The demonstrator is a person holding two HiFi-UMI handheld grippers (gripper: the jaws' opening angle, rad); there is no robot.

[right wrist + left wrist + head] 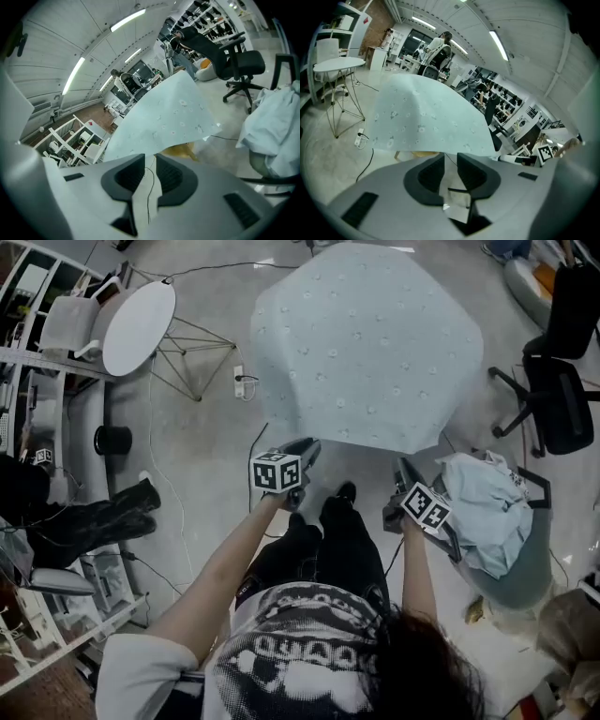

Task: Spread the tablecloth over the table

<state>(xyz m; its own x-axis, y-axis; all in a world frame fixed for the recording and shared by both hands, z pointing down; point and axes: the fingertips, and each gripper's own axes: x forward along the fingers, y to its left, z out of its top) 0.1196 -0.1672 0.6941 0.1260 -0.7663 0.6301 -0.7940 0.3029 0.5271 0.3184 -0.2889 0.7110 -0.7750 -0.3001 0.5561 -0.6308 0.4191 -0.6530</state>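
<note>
A pale blue-green tablecloth [366,343] with small flower prints lies draped over the table, hanging past its edges on every side I can see. It fills the middle of the left gripper view [426,117] and the right gripper view [168,117]. My left gripper [307,446] is just short of the cloth's near edge, on its left. Its jaws [450,158] stand a little apart, with only floor and a cable showing between them. My right gripper [401,467] hangs below the near right corner. It [150,161] is also slightly open and empty.
A round white table [138,326] on wire legs stands to the left, with a power strip [240,381] and cables on the floor. A black office chair [553,399] is at the right. Close beside my right gripper is a chair with bundled pale cloth [492,512]. Shelving [28,296] lines the left.
</note>
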